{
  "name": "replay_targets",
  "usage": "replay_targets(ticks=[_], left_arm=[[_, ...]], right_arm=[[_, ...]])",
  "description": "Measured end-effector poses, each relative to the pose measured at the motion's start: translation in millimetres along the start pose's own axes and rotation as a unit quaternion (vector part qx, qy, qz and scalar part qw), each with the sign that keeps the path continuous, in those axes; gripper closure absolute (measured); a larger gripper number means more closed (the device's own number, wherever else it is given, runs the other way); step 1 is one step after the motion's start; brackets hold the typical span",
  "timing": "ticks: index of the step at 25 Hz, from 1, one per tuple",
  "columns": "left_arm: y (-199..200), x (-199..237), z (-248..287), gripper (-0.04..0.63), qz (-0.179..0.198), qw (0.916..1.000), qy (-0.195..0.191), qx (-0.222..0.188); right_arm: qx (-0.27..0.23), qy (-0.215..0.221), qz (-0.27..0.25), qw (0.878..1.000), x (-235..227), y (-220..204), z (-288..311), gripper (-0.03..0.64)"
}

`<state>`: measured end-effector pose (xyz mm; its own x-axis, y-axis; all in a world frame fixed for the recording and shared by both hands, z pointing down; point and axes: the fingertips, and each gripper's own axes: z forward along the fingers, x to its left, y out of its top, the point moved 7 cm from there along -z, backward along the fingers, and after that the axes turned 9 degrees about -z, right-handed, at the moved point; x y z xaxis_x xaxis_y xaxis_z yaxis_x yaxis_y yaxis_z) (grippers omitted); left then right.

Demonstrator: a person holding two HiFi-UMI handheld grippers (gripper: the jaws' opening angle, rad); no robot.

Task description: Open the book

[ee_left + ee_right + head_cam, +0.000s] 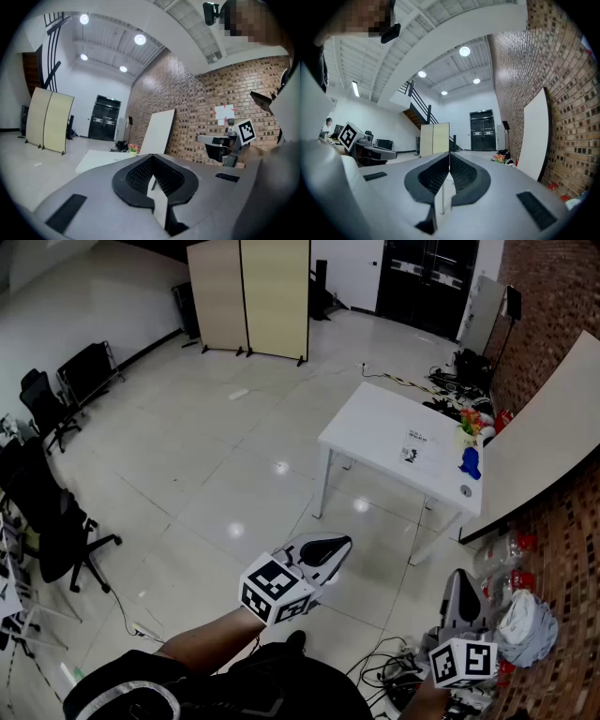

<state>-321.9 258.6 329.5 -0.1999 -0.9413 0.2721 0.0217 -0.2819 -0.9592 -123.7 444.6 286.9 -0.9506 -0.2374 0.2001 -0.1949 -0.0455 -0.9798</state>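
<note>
The book (415,446) lies flat on a white table (375,423) across the floor, far ahead of both grippers. It looks pale with dark print; I cannot tell if it is closed. My left gripper (339,542) is held low in front of me, jaws together and empty, and points toward the table (101,159). My right gripper (459,576) hangs at the lower right, also shut on nothing. In the left gripper view its jaws (152,156) meet at the tips. The right gripper (449,153) shows the same closed jaws.
A blue object (471,462), flowers (469,423) and a small round thing (466,490) stand on the table's right end. A white board (544,437) leans on the brick wall. Cables and bags (525,624) lie near my feet; office chairs (56,521) stand left, a folding screen (251,296) far back.
</note>
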Motion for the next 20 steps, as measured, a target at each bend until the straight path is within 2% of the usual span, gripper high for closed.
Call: replay_targets(ticks=[7, 14, 20], left_arm=[[29, 81, 56, 0.600, 0.007, 0.9997, -0.023, -0.007], [33, 122, 116, 0.598, -0.007, 0.9995, -0.030, 0.000], [45, 149, 196, 0.598, -0.005, 0.9998, -0.017, 0.002]], right_arm=[[0.006, -0.019, 0.000, 1.000, -13, -3, 97, 0.617], [0.016, -0.009, 0.008, 1.000, -40, -17, 160, 0.617], [0.025, -0.001, 0.021, 0.999, -94, -39, 225, 0.616]])
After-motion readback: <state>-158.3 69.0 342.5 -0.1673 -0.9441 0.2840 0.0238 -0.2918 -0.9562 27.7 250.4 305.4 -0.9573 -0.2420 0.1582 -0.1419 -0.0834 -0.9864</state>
